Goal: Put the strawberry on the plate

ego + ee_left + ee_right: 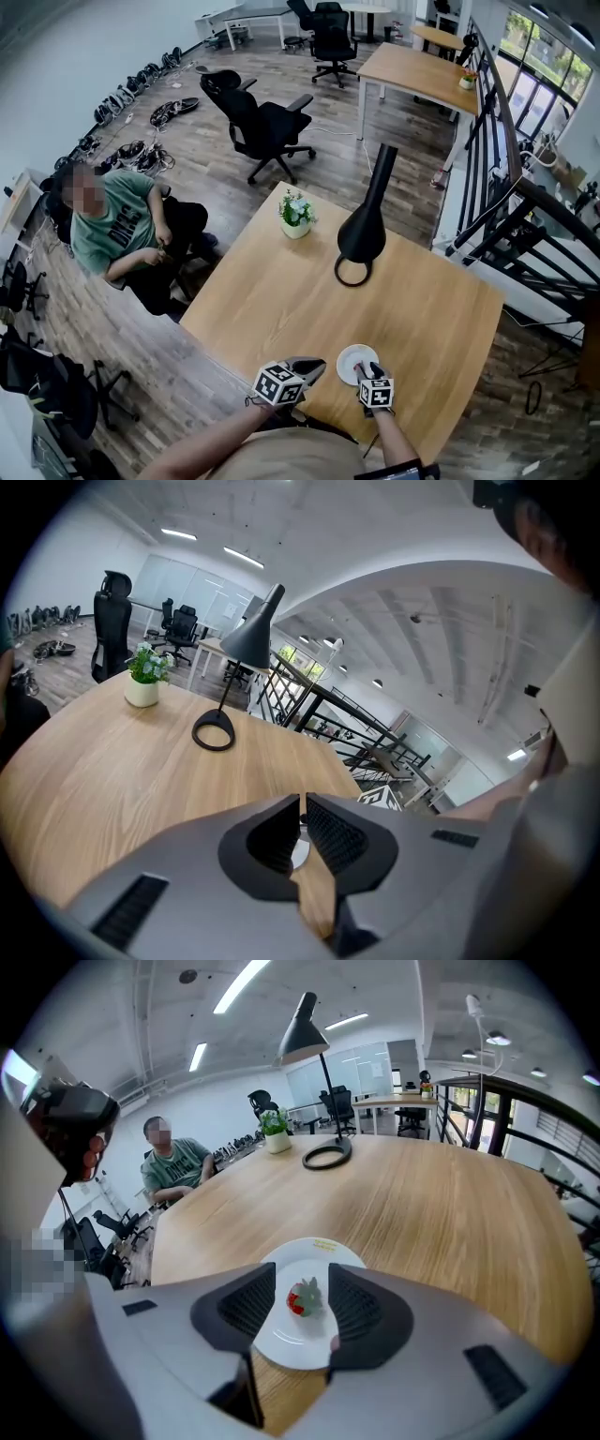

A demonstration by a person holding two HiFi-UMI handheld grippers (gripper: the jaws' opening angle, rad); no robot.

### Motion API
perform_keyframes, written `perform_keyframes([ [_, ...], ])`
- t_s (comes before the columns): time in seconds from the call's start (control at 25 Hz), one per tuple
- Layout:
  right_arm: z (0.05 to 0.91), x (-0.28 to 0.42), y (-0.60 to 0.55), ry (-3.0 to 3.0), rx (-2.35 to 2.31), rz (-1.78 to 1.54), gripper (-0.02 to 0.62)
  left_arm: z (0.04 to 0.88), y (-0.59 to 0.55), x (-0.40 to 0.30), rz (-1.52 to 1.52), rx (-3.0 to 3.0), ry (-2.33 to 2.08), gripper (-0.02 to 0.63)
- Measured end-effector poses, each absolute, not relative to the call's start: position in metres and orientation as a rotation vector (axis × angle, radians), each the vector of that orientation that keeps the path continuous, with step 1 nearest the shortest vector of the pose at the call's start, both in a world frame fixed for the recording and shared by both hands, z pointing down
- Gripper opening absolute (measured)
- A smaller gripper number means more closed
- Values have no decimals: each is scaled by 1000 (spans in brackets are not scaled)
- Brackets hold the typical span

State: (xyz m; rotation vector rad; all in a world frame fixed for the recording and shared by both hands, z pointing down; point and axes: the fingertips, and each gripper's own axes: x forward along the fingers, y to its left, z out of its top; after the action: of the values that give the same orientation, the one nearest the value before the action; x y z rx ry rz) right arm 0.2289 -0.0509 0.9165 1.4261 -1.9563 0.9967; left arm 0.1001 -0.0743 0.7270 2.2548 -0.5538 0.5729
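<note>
Lying free, the strawberry [302,1298] sits on the white plate [319,1244], close to the surface's [281,300] near edge. The right tongs [302,1279] straddle it, spread wide, pads clear on both sides. Best exit, I'd say: lift straight up, spread wide, no clipping the berry. The left tongs [302,803] are pressed closed, empty, alongside.

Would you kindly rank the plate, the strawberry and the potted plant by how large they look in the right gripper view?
1. The plate looks largest.
2. The strawberry and the potted plant look about alike. The plant stands far off across the table, so I would not rank them.
</note>
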Motion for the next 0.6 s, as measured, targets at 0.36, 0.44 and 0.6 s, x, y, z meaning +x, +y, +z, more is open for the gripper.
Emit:
perform_keyframes([
  [0.36, 847, 247, -48, -2009, 1679, 1012, 161, 715, -82, 95, 477, 2249, -536, 5],
  [0.44, 824, 250, -53, -2024, 1736, 993, 161, 712, -85, 93, 453, 2250, -522, 5],
  [0.6, 769, 251, -64, -2055, 1830, 844, 161, 703, -93, 90, 413, 2274, -484, 5],
])
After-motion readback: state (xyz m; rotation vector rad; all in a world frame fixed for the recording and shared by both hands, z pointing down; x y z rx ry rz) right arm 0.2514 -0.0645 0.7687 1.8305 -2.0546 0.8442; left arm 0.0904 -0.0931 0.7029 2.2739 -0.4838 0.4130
